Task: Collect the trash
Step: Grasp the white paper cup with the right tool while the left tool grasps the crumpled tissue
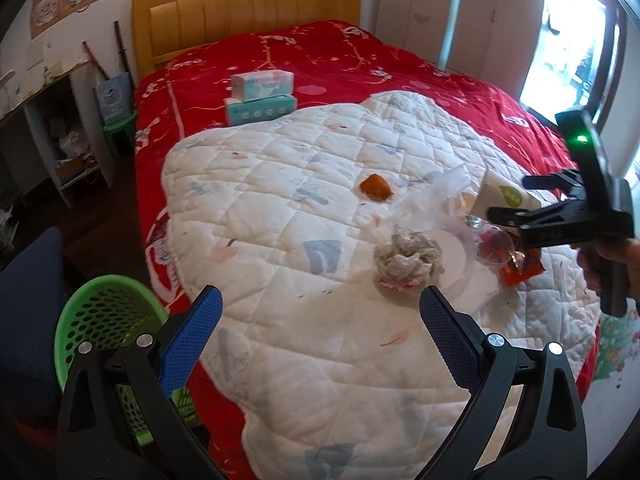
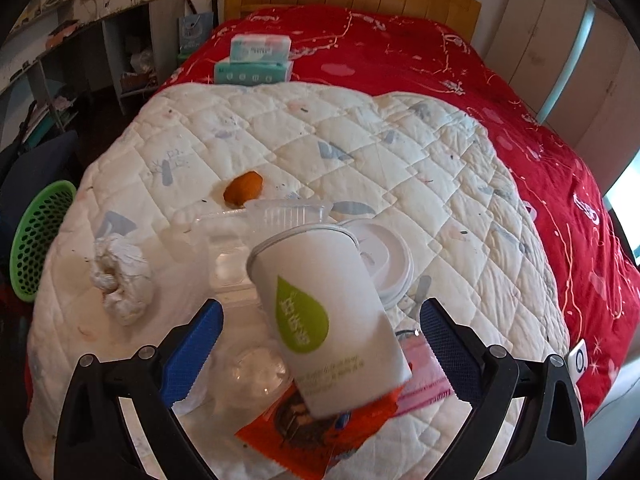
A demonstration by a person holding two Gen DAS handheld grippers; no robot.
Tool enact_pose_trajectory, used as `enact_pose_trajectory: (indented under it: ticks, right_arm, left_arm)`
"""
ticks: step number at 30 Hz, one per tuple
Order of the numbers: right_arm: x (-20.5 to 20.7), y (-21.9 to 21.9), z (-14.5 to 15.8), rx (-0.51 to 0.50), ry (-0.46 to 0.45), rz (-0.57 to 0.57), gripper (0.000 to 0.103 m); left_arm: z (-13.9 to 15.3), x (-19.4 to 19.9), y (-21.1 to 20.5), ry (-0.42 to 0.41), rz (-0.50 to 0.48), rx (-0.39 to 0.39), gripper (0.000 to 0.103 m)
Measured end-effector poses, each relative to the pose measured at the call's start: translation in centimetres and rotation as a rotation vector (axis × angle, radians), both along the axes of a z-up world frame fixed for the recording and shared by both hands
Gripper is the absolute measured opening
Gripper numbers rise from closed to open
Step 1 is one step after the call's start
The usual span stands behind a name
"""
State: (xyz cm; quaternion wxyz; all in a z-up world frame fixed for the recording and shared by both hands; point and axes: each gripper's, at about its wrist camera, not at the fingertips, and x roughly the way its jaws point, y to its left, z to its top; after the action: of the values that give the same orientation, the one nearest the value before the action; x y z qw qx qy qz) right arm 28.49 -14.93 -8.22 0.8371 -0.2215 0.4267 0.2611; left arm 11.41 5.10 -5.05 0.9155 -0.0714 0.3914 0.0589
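Note:
Trash lies on a white quilt [image 1: 280, 184] on the bed. A white paper cup with a green drop [image 2: 320, 280] leans tilted over the pile, between the spread fingers of my right gripper [image 2: 320, 324], which is open and not touching it. Under the cup are an orange wrapper [image 2: 316, 428], a pink packet [image 2: 424, 388], a white lid [image 2: 388, 260] and a clear plastic tub [image 2: 288, 212]. A crumpled tissue [image 1: 408, 258] sits just ahead of my open left gripper [image 1: 320, 316]. An orange peel [image 1: 376, 188] lies farther back. The right gripper [image 1: 508, 198] straddles the cup [image 1: 506, 200].
A green perforated basket [image 1: 108, 320] stands on the floor at the bed's left side, by a dark chair [image 1: 28, 300]. Two tissue boxes [image 1: 262, 96] are stacked on the red bedspread [image 1: 400, 64]. Shelves [image 1: 68, 140] line the left wall; a window [image 1: 568, 48] is at right.

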Motion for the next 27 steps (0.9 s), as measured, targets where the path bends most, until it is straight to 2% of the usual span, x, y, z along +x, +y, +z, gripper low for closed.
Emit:
enact_pose_trajectory:
  ticks: [1,3,4,6,7,12,18,21,23,24,26,27]
  right_arm:
    - [0.3,0.1,-0.3,-0.011,0.005,0.003,0.095]
    - [0.7,0.2,-0.7,-0.016,0.02,0.007,0.086]
    - [0.8,0.2,-0.9,-0.015,0.035,0.009,0.077]
    - [0.9,0.2,-1.0,-0.016,0.045,0.005,0.073]
    - [0.9,0.0,-1.1,-0.012,0.048,0.002,0.068]
    - [0.4,-0.8,-0.4,0.011,0.034,-0.018,0.063]
    - [-1.4,-2.4,1.7,0.062,-0.003,-0.031,0.063]
    - [-2.4,-3.2,2.9,0.102,-0.014,-0.04,0.063]
    - [-3.0,-3.5,3.5,0.122,-0.023,-0.044,0.063]
    - [-3.4,-3.6,3.9,0.136,-0.028,-0.045,0.063]
    - [-4.2,-3.9,4.5,0.155,-0.038,-0.047,0.063]
    - [-4.7,-4.0,4.9,0.168,-0.045,-0.048,0.063]
  left_arm:
    - [-0.1,0.3,-0.2,0.001,-0.011,0.0,0.097]
    - [-0.3,1.1,-0.9,0.005,-0.041,-0.001,0.095]
    - [-0.3,1.3,-1.1,0.005,-0.053,0.001,0.094]
    - [-0.5,2.0,-1.9,0.003,-0.09,0.007,0.093]
    - [-0.6,2.3,-2.1,0.005,-0.105,0.009,0.092]
    - [-1.5,4.8,-3.3,0.028,-0.183,-0.004,0.083]
    - [-3.2,7.2,-3.9,0.066,-0.241,-0.034,0.07]
    - [-3.8,7.8,-4.1,0.077,-0.268,-0.07,0.059]
    - [-4.2,8.1,-4.3,0.083,-0.282,-0.065,0.045]
    - [-4.2,8.1,-4.4,0.08,-0.283,-0.055,0.043]
    - [-4.2,8.0,-4.4,0.081,-0.284,-0.052,0.025]
    - [-4.2,8.0,-4.2,0.081,-0.282,-0.057,0.022]
